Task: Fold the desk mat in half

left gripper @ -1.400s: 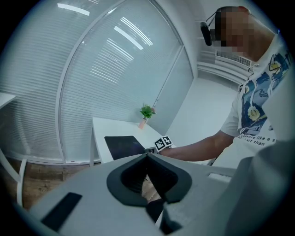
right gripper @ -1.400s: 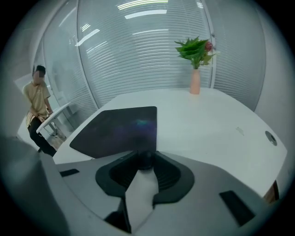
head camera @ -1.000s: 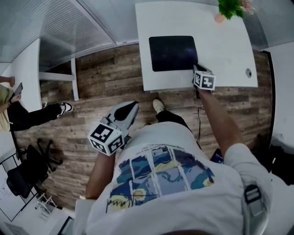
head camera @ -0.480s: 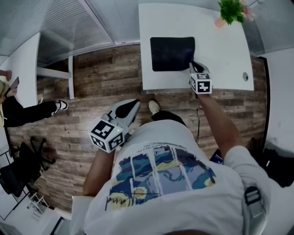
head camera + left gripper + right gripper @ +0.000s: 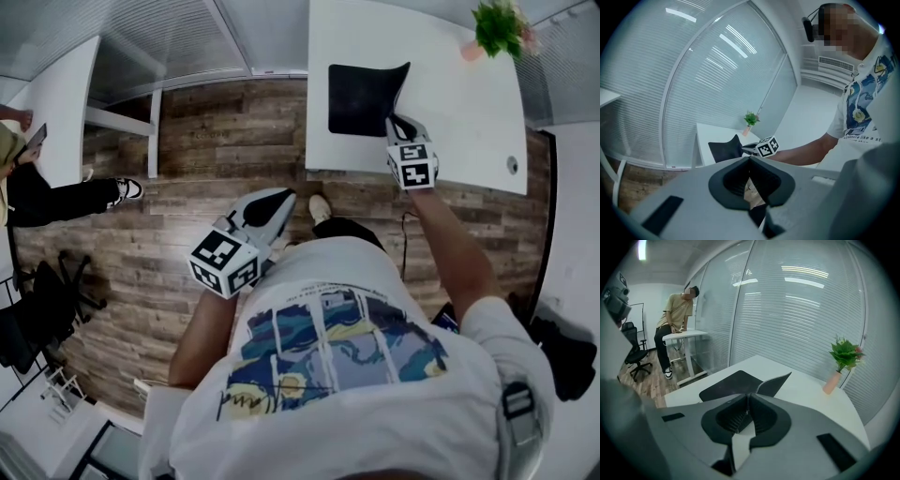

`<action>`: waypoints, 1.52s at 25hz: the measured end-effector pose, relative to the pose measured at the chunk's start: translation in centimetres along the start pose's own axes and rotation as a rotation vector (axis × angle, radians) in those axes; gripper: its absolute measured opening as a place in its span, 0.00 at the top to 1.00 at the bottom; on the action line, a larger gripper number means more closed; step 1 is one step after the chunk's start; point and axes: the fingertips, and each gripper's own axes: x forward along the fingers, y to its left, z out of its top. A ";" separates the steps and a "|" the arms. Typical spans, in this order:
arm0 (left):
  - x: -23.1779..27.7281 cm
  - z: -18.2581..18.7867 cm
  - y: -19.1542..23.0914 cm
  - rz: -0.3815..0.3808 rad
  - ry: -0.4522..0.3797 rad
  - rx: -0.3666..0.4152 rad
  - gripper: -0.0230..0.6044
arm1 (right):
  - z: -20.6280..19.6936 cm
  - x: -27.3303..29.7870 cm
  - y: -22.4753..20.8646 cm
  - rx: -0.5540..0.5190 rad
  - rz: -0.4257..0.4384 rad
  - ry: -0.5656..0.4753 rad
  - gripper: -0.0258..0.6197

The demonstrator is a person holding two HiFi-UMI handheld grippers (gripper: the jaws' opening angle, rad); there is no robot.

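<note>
Bare desk (image 5: 469, 122) beside desk mat (image 5: 361, 98); potted plant (image 5: 502, 33) at far corner

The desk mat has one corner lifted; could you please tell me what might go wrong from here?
1. The right claw pinches only that one corner of the desk mat, so it could slip free mid-fold.
2. The left claw hangs shut over the floor, off the table, so nothing pins the mat; it may slide or fold crooked.
</note>
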 end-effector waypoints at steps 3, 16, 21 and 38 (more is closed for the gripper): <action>-0.5 -0.1 -0.3 0.003 -0.014 -0.004 0.96 | 0.4 0.5 1.3 -0.026 0.026 -0.002 0.92; -3.8 -0.8 -0.3 0.078 -0.043 -0.029 0.96 | 1.0 3.1 7.2 -0.109 0.139 0.014 0.92; -5.2 -1.1 0.0 0.112 -0.048 -0.042 0.96 | 0.5 4.3 9.8 -0.148 0.184 0.040 0.92; -8.4 -2.2 1.3 0.182 -0.062 -0.078 0.96 | -1.1 6.9 14.6 -0.175 0.264 0.107 0.92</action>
